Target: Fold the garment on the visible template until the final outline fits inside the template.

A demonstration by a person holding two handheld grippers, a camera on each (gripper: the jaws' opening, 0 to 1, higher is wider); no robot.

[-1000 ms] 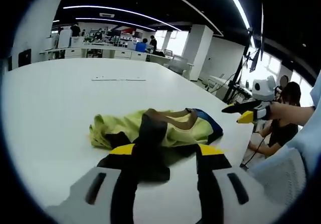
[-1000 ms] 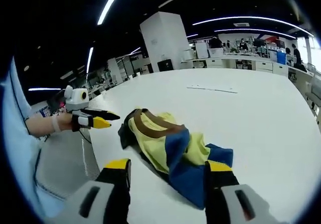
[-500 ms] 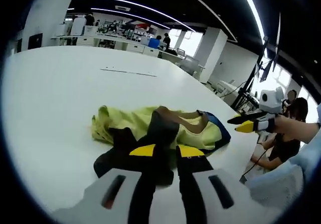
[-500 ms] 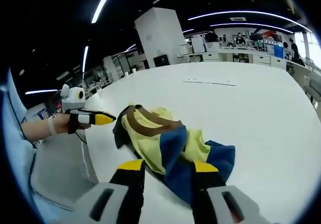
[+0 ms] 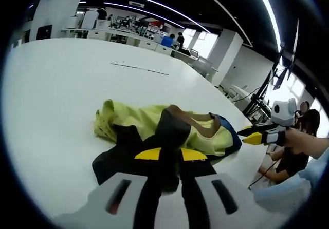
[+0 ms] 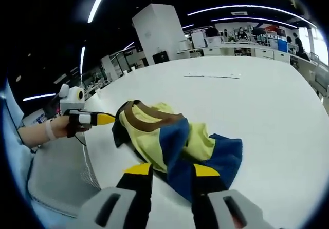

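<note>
Garment [image 5: 169, 129] lies crumpled on white surface [image 5: 56, 85], yellow w/ brown collar, black & blue parts. Left tongs [image 5: 163, 154] pinched together on black edge of garment at near side. Right tongs [image 6: 167, 169] clamped on blue part of garment [image 6: 175, 141]. Left tongs [image 6: 100, 118] also seen in right gripper view, held by a hand [image 6: 54, 129] at surface [image 6: 267, 111] edge. Right tongs [image 5: 252, 135] appear at right in left gripper view.
</note>
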